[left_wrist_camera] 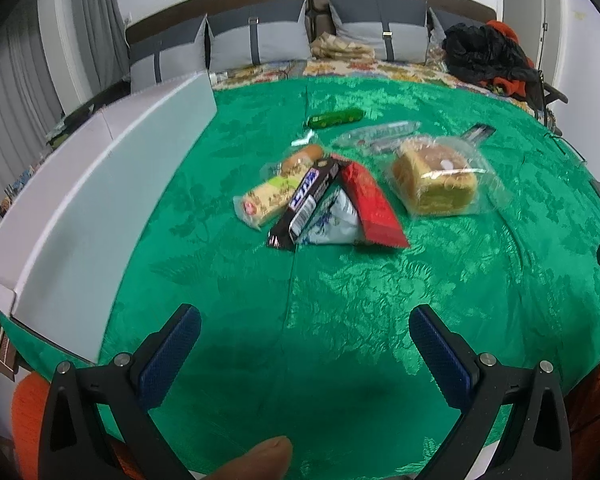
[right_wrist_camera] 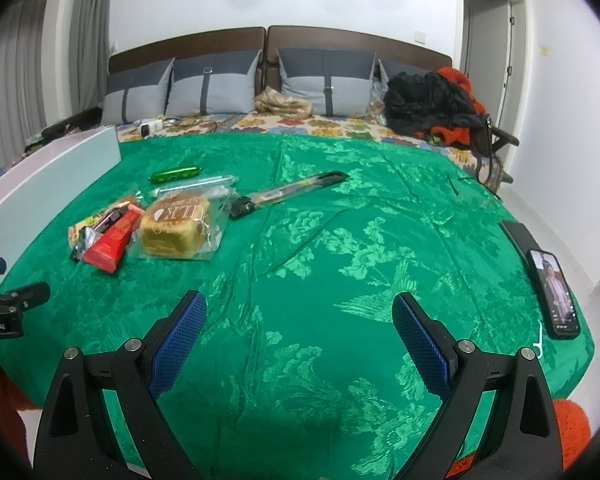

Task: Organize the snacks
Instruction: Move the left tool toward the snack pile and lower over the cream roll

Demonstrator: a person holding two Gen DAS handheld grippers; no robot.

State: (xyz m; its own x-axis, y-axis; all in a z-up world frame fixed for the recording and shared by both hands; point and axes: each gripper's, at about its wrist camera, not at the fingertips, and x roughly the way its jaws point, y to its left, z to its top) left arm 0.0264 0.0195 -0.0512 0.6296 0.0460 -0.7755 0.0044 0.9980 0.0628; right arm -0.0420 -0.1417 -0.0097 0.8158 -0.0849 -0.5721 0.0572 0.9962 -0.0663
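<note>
Left gripper point(left_wrist_camera: 305, 322), black frame with blue textured pads, spread wide and holding nothing, poised over the near part of a green patterned bedspread point(left_wrist_camera: 340, 300). Fingertip point(left_wrist_camera: 260, 458) at the bottom edge of the left wrist view. Right gripper point(right_wrist_camera: 299, 310), same build, likewise spread apart and empty, over bare green cloth to the right of the snacks.

Beyond the left gripper, toward the middle of the bed: a small heap of snacks. Black chocolate bar wrapper with blue-and-white lettering point(left_wrist_camera: 306, 202) lying diagonally across a silver-grey crinkled packet point(left_wrist_camera: 334, 222). Red flat wrapper point(left_wrist_camera: 374, 204) overlapping that packet on the right. Pale yellow packaged sandwich-style snack point(left_wrist_camera: 274, 192) touching the black bar on the left. Just right of the heap, a golden loaf cake in clear plastic wrap point(left_wrist_camera: 436, 180).

Farther off: a clear tube-like packet point(left_wrist_camera: 376, 134), a slim green glossy packet point(left_wrist_camera: 334, 117), and a long dark narrow packet point(right_wrist_camera: 288, 192) stretching to the right.

Along the left side of the bed, a large white open cardboard box point(left_wrist_camera: 92, 208), well apart from the heap.

At the far end, grey-and-dark cushions point(left_wrist_camera: 256, 36) against a brown headboard, and a pile of black and orange clothing point(left_wrist_camera: 488, 56) at far right. Black smartphone point(right_wrist_camera: 556, 292) with lit screen on the right edge of the bedspread.
</note>
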